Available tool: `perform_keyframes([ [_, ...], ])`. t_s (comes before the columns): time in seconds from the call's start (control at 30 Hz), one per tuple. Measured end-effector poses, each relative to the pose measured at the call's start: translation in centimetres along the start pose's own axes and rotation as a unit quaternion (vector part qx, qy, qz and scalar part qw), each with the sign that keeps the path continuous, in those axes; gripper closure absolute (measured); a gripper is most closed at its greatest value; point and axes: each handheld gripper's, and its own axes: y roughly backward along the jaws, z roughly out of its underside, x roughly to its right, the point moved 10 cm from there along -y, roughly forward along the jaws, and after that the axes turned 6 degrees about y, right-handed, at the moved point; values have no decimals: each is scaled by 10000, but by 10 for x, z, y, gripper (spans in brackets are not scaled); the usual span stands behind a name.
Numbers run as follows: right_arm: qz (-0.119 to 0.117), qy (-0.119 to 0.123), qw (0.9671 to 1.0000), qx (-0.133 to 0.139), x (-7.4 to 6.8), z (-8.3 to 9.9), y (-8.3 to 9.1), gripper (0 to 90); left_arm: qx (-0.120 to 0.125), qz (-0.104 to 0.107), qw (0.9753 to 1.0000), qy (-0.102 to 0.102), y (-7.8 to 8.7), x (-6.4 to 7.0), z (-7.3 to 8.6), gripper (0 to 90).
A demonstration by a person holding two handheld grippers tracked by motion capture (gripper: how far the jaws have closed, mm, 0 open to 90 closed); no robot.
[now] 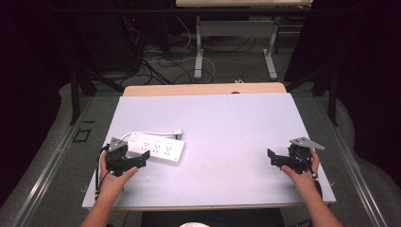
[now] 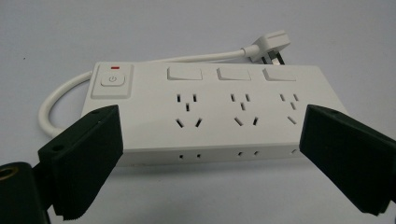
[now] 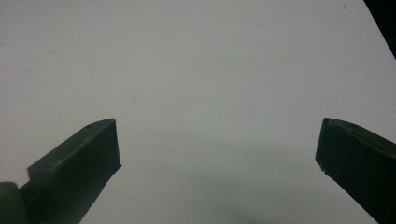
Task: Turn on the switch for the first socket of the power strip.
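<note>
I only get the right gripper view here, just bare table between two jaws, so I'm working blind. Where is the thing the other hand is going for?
Observer: A white power strip lies on the left part of the table, right in front of the left tool.
Operator: Has that tool closed on it?
Observer: No. In the left gripper view its jaws stand wide open either side of the strip's near edge, gripping nothing.
Operator: Is the strip plugged in anywhere?
Observer: No. Its plug lies loose on the table behind the strip, at the end of a short looped cord.
Operator: And my tool?
Observer: The right tool is open near the table's right edge, far from the strip.
</note>
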Motion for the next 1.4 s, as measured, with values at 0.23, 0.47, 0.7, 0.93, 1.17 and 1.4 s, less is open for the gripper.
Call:
perform_keyframes([
  [0.23, -61, 40, 10000, -40, -3, 1, 0, 0, 52, -121, 9998, 164, -4, -2, -12, 149],
  [0.47, -57, 23, 10000, -60, -1, 4, -3, 0, 78, -136, 9999, 26, -8, 1, -25, 164],
  [0.7, -307, 13, 9993, -204, -6, 9, -6, 0, 174, -114, 9998, -48, -8, 4, -40, 166],
  [0.93, -682, 290, 9960, -491, -18, 22, -16, 0, 197, -100, 9997, 51, -11, 3, -42, 166],
  [1.17, -908, 650, 9901, -848, -31, 35, -23, 17, 43, -186, 9992, 349, -19, -6, -25, 167],
  [1.4, -874, 807, 9914, -543, -37, 23, -16, 15, 108, -225, 9964, 814, -19, -22, -34, 195],
])
